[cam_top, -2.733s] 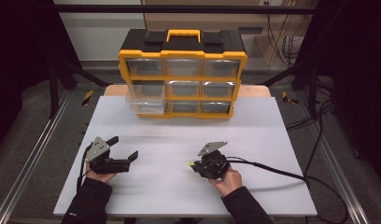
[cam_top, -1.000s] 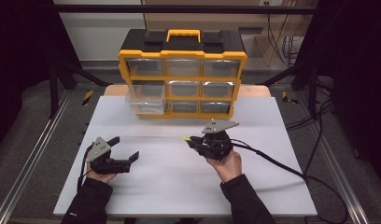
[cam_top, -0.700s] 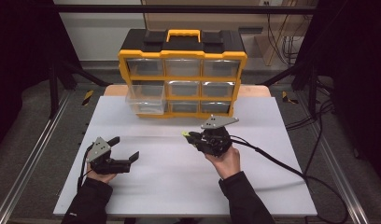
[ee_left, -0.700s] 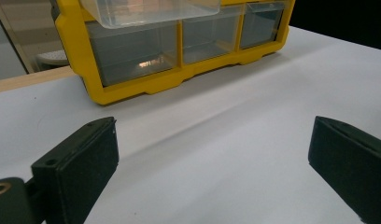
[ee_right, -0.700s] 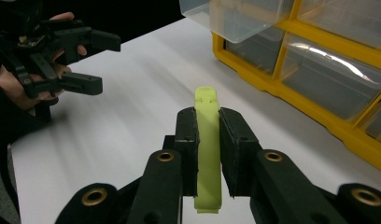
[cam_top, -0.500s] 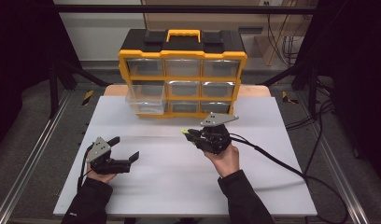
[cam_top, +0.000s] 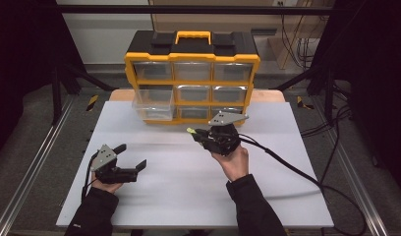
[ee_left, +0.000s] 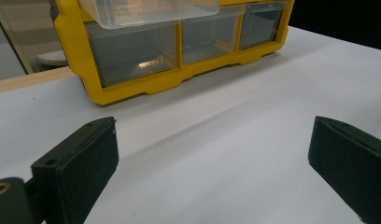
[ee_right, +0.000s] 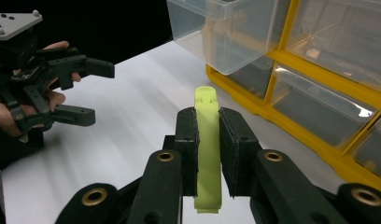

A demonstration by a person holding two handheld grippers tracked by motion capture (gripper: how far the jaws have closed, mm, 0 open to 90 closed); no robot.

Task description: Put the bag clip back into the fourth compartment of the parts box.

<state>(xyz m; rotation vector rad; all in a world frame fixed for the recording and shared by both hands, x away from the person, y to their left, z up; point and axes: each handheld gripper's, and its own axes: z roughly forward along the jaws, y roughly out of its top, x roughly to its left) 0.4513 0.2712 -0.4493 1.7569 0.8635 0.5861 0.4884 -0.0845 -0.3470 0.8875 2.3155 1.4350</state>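
A yellow and black drawer cabinet (cam_top: 192,73) stands at the back of the white table (cam_top: 188,172). Its middle-left clear drawer (cam_top: 152,103) is pulled out. My right gripper (cam_top: 194,133) is raised above the table in front of the cabinet, shut on a flat yellow-green bar (ee_right: 208,144) that sticks out past the pads toward the pulled-out drawer (ee_right: 221,32). My left gripper (cam_top: 132,160) rests low at the table's front left, open, with nothing between its fingers (ee_left: 76,163).
The cabinet's other clear drawers (cam_top: 230,93) are closed. A black cable (cam_top: 297,172) trails from the right gripper across the table to the right. Metal rails (cam_top: 31,172) and dark floor flank the table.
My right gripper has risen and moved away from me toward the cabinet, still holding the yellow-green bar. The left gripper has stayed put.
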